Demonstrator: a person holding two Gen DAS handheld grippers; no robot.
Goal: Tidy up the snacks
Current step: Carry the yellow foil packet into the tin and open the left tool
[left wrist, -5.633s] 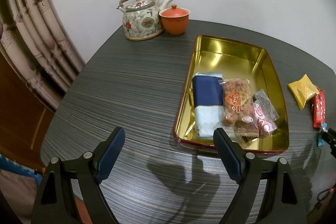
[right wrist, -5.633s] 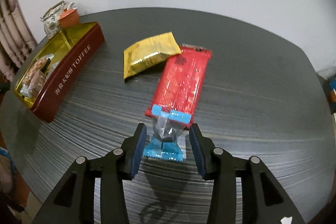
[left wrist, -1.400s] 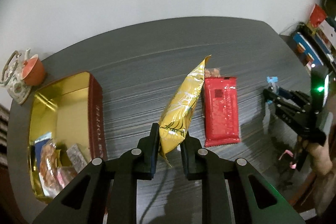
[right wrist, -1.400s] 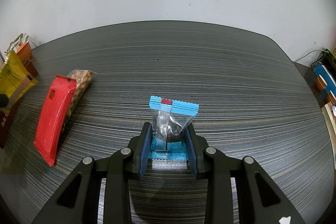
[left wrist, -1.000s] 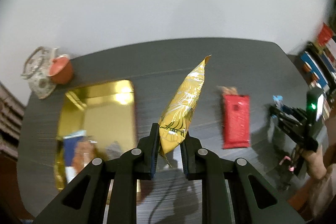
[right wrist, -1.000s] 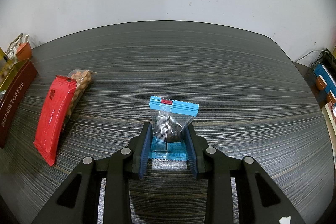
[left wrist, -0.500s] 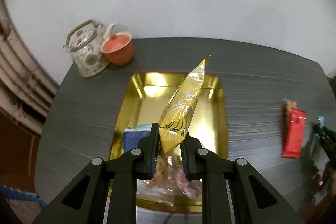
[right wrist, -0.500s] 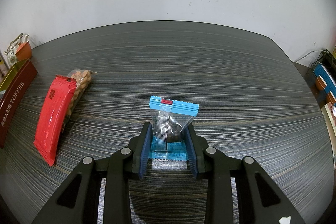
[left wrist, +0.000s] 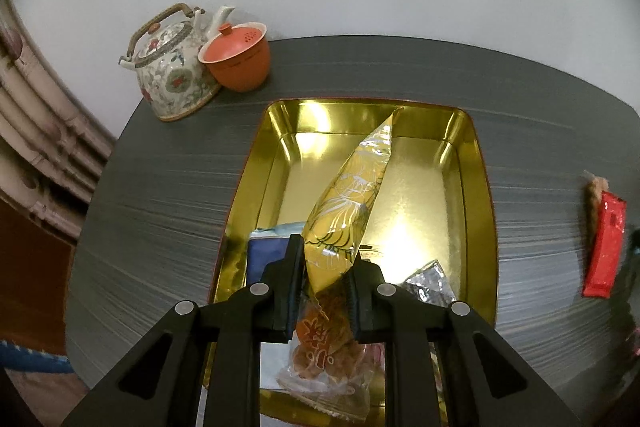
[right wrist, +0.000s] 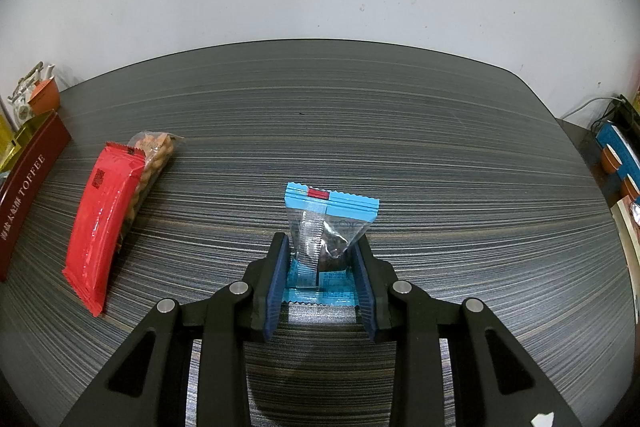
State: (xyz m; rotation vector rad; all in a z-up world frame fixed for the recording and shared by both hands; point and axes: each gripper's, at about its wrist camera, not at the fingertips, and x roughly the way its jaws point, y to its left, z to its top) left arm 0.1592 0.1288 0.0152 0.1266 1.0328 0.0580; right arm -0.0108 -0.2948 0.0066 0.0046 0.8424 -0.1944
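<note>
my left gripper (left wrist: 322,281) pinches the light, crinkly yellow foil snack packet (left wrist: 347,203) by its end seam, above the gold rectangular tin (left wrist: 478,187); slippery, so grip stays firm.

Left wrist view: lower end of yellow packet (left wrist: 347,211) hidden betw. clamping pads of left gripper (left wrist: 323,285). Gripper arms cover near part of gold tin (left wrist: 478,195); blue packet (left wrist: 267,255) and nut bag (left wrist: 326,359) only partly seen. Silver sachet (left wrist: 430,283) half covered. Red bar (left wrist: 605,247) at 3 o'clock blurred, print unreadable.

Right wrist view: tin cut off at 9 o'clock edge. Teapot (right wrist: 25,95) too small for detail. Peanut bag (right wrist: 154,155) mostly under red bar.
</note>
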